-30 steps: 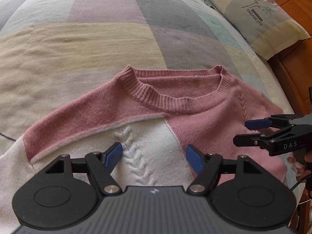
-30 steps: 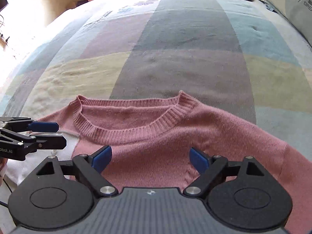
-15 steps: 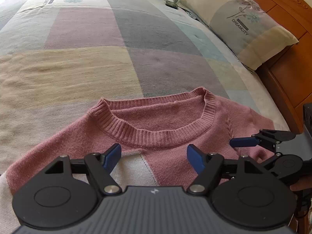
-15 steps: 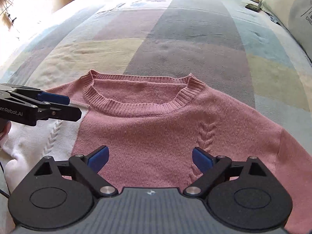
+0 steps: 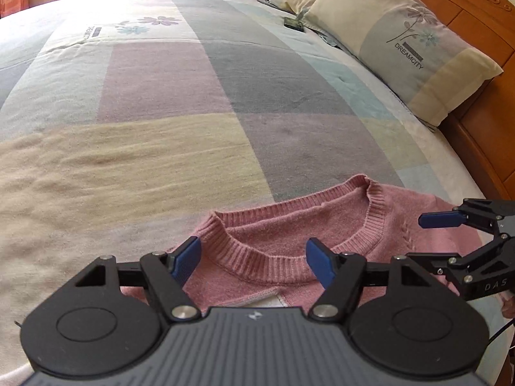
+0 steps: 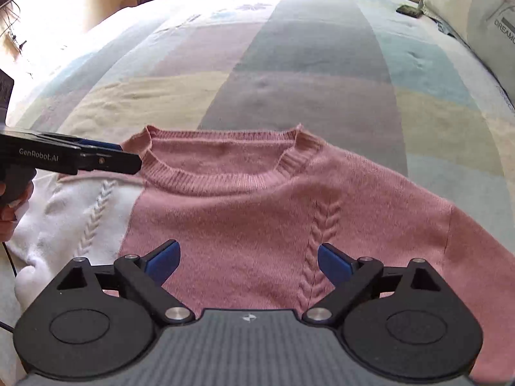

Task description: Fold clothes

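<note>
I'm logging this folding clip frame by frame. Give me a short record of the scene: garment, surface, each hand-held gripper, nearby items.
garment: pink and white sweater, flat, collar away from the cameras
surface: patchwork bedspread
left hand-held gripper: open, empty, over the collar
right hand-held gripper: open, empty, over the pink chest
nearby: pillow by wooden headboard

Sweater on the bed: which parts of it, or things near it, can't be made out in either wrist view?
- Sweater hem and lower body: both views, hidden behind the camera housings.
- Its white sleeve: right wrist view, partly covered by the left tongs; left wrist view, barely a sliver shows.
- Pink sleeve end: right wrist view, cut off by the right edge.
- Small dark object beside the pillow: too small to identify.
</note>
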`<control>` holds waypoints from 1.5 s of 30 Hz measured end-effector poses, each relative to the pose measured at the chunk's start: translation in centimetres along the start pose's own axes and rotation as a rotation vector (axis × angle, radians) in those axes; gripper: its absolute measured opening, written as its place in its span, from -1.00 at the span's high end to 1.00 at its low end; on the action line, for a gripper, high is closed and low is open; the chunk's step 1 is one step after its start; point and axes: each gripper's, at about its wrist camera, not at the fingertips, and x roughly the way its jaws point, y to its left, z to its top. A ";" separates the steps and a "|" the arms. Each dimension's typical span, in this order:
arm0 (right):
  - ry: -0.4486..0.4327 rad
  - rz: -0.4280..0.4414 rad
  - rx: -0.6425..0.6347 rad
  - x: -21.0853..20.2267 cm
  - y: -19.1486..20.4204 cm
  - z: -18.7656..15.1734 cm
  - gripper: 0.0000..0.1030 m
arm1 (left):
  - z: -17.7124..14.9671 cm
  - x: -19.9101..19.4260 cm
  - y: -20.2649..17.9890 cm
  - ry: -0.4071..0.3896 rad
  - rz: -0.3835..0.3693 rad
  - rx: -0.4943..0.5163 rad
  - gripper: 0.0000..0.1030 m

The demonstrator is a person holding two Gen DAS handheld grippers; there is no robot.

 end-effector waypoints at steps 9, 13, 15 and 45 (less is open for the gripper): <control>0.000 -0.021 -0.243 7.1 -2.1 7.0 -0.52 | 2.0 4.5 1.3 0.155 0.034 0.147 -0.11; 0.038 -0.027 -0.307 8.6 -2.8 7.2 -0.54 | 1.2 4.3 0.9 0.100 0.141 0.188 -0.24; 0.010 -0.096 -0.285 8.3 -2.9 6.9 -0.55 | 1.3 3.5 1.2 0.077 0.155 0.136 -0.16; 0.068 0.134 0.192 -9.2 3.9 -8.8 -0.79 | -16.0 -12.8 0.6 0.110 0.126 -0.474 -0.20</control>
